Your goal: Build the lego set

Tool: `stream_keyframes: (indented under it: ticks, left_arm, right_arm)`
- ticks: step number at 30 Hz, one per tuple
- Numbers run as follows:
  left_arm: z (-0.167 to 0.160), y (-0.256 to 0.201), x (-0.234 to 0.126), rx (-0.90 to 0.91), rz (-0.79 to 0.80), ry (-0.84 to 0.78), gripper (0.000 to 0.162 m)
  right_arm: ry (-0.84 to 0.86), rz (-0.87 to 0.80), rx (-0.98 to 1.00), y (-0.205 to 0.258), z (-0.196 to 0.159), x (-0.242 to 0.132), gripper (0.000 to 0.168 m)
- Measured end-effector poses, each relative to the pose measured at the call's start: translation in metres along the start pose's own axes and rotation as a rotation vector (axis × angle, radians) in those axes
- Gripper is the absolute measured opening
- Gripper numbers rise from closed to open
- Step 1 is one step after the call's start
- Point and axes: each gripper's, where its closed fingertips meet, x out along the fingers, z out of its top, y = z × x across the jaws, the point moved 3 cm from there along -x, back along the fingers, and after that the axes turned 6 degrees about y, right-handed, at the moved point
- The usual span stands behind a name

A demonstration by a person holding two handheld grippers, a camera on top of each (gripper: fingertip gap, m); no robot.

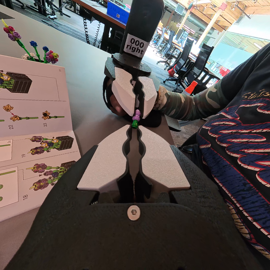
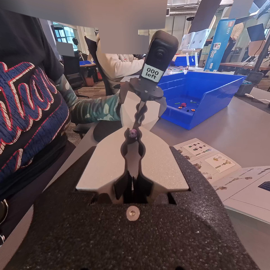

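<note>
Nearest the lens in your left wrist view is the black body of your left gripper point(image 1: 134, 127), its two pale fingers point(image 1: 111, 157) drawn almost together and pinched at the very tips on the green stem piece point(image 1: 134, 124). That stem carries a small purple flower point(image 1: 137, 114), and the purple flower sits clamped between the tips of your right gripper point(image 1: 137, 113), which points toward the left one from the far side, tip to tip. The joined piece is therefore held in the air between both tools, above the near edge of the grey table point(image 1: 81, 76). In your right wrist view, the right gripper point(image 2: 132, 133) shows the same hold from the other end: its fingers are nearly together on the purple flower point(image 2: 132, 133), with the left gripper point(image 2: 137, 124) meeting it just beyond; the green stem is hidden there. To the left of your left gripper the instruction booklet point(image 1: 33, 131) lies open and flat on the table, and behind its far edge stands a bunch of finished flowers point(image 1: 35, 49) on green stalks. Your right wrist view shows the booklet point(image 2: 219, 168) on the right and, farther back on the table, a blue bin point(image 2: 211, 111) holding a few loose small pieces point(image 2: 183, 104).
</note>
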Motion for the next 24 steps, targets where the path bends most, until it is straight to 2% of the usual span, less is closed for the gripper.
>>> stream_keyframes:
  ticks: [2,5,8,14,21,24]
  left_arm:
    - [0.001,0.001,-0.001,-0.005,0.0,-0.006,0.006]
    - [0.002,0.001,-0.002,-0.011,-0.003,-0.024,0.006]
    - [0.004,0.003,-0.004,-0.026,0.003,-0.045,0.006]
    - [0.007,0.005,-0.007,-0.036,0.017,-0.083,0.006]
    - [0.011,0.009,-0.01,-0.057,0.032,-0.124,0.006]
    - [0.012,0.01,-0.01,-0.052,0.038,-0.132,0.006]
  right_arm:
    - [-0.003,-0.01,0.0,-0.001,0.0,0.0,0.011]
    - [-0.029,-0.036,0.017,-0.004,0.003,-0.002,0.024]
    - [-0.038,-0.036,0.034,-0.006,0.004,-0.002,0.03]
    - [-0.139,-0.033,0.14,-0.013,0.015,0.0,0.022]
    - [-0.084,-0.031,0.14,-0.011,0.009,0.006,0.022]
    - [-0.086,-0.048,0.155,-0.014,0.008,0.008,0.015]
